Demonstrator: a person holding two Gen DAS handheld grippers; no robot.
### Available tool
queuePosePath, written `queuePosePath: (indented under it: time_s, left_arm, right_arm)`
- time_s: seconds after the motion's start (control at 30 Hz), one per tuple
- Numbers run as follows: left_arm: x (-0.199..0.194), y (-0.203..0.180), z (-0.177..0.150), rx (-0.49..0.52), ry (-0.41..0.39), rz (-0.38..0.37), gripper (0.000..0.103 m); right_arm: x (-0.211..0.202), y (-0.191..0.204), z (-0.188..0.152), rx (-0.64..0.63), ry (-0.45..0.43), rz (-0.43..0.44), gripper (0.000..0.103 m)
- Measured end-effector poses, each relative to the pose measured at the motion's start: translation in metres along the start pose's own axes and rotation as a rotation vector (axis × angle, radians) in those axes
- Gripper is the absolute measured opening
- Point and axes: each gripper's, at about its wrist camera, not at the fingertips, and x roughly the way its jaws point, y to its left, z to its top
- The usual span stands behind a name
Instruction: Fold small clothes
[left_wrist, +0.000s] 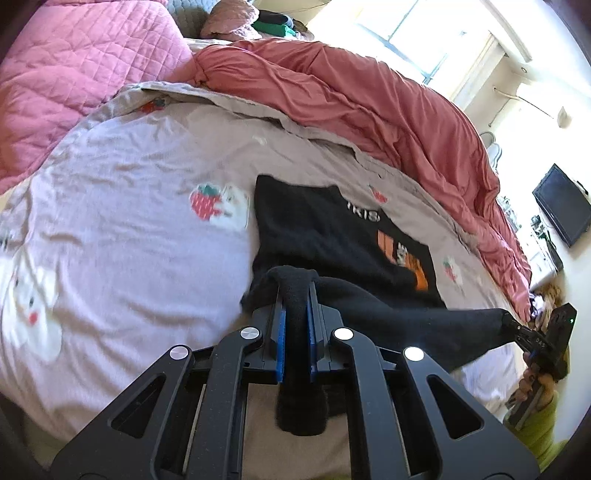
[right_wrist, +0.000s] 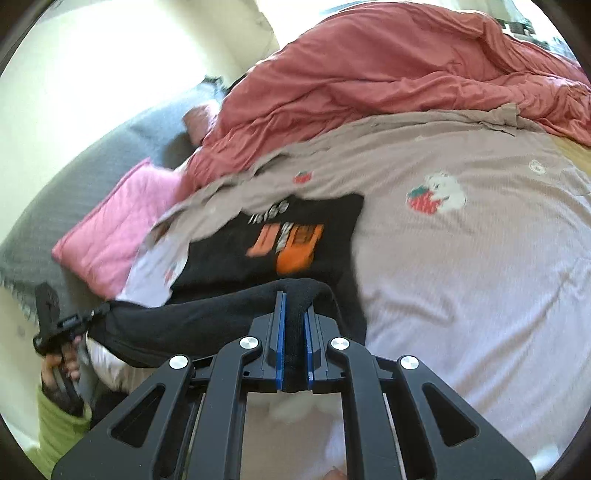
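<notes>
A black T-shirt (left_wrist: 332, 236) with an orange print lies on a pale bedsheet (left_wrist: 129, 221) patterned with strawberries. Its far part rests flat on the sheet; its near edge is lifted off the sheet and stretched between two hand-held grippers.

The left gripper (left_wrist: 295, 295) pinches one near corner of the T-shirt, its blue pads closed on a bunched fold of black cloth. The right gripper (right_wrist: 293, 306) pinches the other near corner the same way, with cloth wadded between its pads. In the left wrist view, the right gripper shows to the right of the T-shirt, held by a hand in a green sleeve (left_wrist: 535, 432).

Beyond the T-shirt, a rumpled red duvet (left_wrist: 369, 96) is heaped along the far side of the bed. A pink quilted pillow (left_wrist: 74, 66) lies beyond it to one side.

Risks, as a judgement: each grip holds a thick wad, not a flat edge, so the cloth could slip out or carry a crease into the fold. If the two grippers travel unevenly, the fold could land crooked. Pulling too hard could drag the flat part and the sheet beneath it into wrinkles.
</notes>
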Motion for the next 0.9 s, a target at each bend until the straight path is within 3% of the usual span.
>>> queuePosePath:
  time_s: [0.23,0.53,0.7,0.87,0.9]
  left_arm:
    - [0.049,0.001,0.039,-0.057,0.010,0.017,0.003]
    - [0.114,0.030,0.054,-0.197,0.037,0.046,0.003]
    - [0.137,0.036,0.060,-0.216,0.037,0.043,0.004]
    - [0.142,0.042,0.054,-0.194,0.022,-0.005,0.007]
    - [0.141,0.044,0.052,-0.193,0.022,-0.016,0.008]
  right_arm:
    - [0.052,-0.014,0.032,0.017,0.016,-0.061,0.007]
    - [0.115,-0.026,0.053,0.027,0.063,-0.146,0.008]
    - [0.153,-0.038,0.053,0.037,0.134,-0.214,0.008]
    - [0.156,-0.034,0.049,0.016,0.139,-0.244,0.015]
    - [0.154,-0.033,0.048,0.011,0.135,-0.239,0.021]
